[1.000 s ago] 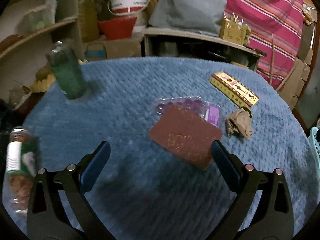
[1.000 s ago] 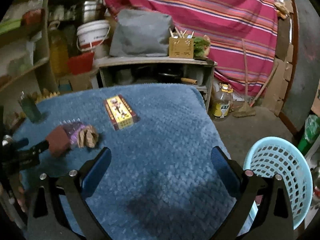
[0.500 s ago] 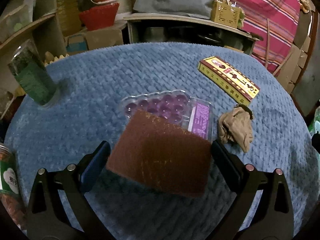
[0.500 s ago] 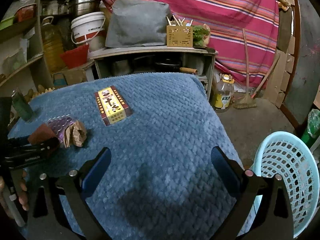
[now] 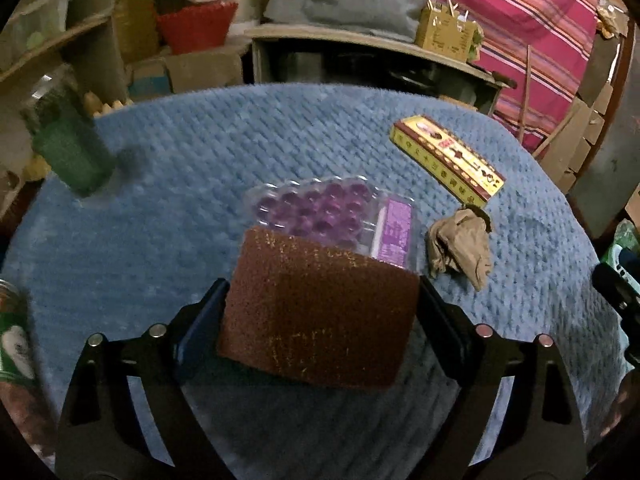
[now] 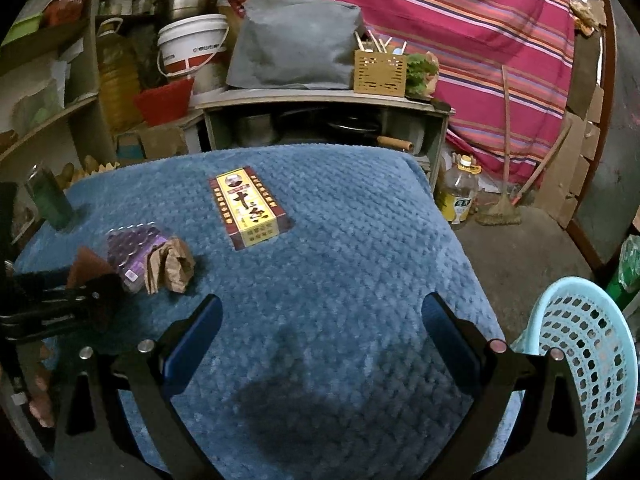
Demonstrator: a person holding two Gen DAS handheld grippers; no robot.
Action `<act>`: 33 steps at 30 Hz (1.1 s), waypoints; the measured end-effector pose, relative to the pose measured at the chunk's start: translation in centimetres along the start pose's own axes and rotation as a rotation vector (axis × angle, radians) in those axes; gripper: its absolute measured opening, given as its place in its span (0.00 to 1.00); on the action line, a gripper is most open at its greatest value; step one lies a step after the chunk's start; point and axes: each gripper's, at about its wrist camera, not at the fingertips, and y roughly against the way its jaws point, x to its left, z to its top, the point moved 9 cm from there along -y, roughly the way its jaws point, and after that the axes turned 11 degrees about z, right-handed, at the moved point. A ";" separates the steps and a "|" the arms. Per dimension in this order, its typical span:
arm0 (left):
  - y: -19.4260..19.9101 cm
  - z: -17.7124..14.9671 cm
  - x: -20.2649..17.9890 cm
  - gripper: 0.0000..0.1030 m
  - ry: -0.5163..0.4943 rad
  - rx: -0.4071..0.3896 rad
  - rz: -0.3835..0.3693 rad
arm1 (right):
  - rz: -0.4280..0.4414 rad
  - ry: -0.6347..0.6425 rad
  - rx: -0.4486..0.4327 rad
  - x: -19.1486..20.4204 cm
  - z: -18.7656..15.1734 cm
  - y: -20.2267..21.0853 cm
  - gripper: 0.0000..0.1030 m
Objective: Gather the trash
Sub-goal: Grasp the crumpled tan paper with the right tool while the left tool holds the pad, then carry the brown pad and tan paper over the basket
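jaws of the left gripper (image 5: 320, 312) are closing around the brown scouring pad (image 5: 318, 310), which lies between them on the blue cloth (image 5: 208, 152); whether the pads press yet i can't quite tell. right gripper (image 6: 320, 332) hangs wide and empty. crumpled paper (image 5: 460, 250) sits beside the purple blister pack (image 5: 332, 208).
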 end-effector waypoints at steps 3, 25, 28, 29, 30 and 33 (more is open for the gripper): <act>1.5 0.1 2.1 0.85 0.016 -0.030 0.042 | 0.013 0.016 0.006 1.5 0.5 -0.7 0.95; 4.7 -2.6 12.0 0.86 0.175 -0.124 0.186 | 0.155 0.173 0.176 11.6 0.0 -8.8 0.52; 4.8 -2.5 12.0 0.85 0.177 -0.131 0.187 | 0.174 0.198 0.176 12.1 0.0 -8.3 0.44; 5.0 -2.4 11.9 0.85 0.176 -0.136 0.188 | 0.166 0.208 0.171 12.1 0.0 -8.0 0.43; 5.1 -2.3 11.8 0.85 0.173 -0.139 0.189 | 0.159 0.216 0.165 12.0 0.0 -7.7 0.41; 5.9 -2.1 11.1 0.86 0.159 -0.153 0.193 | 0.162 0.203 0.146 11.0 0.2 -6.3 0.41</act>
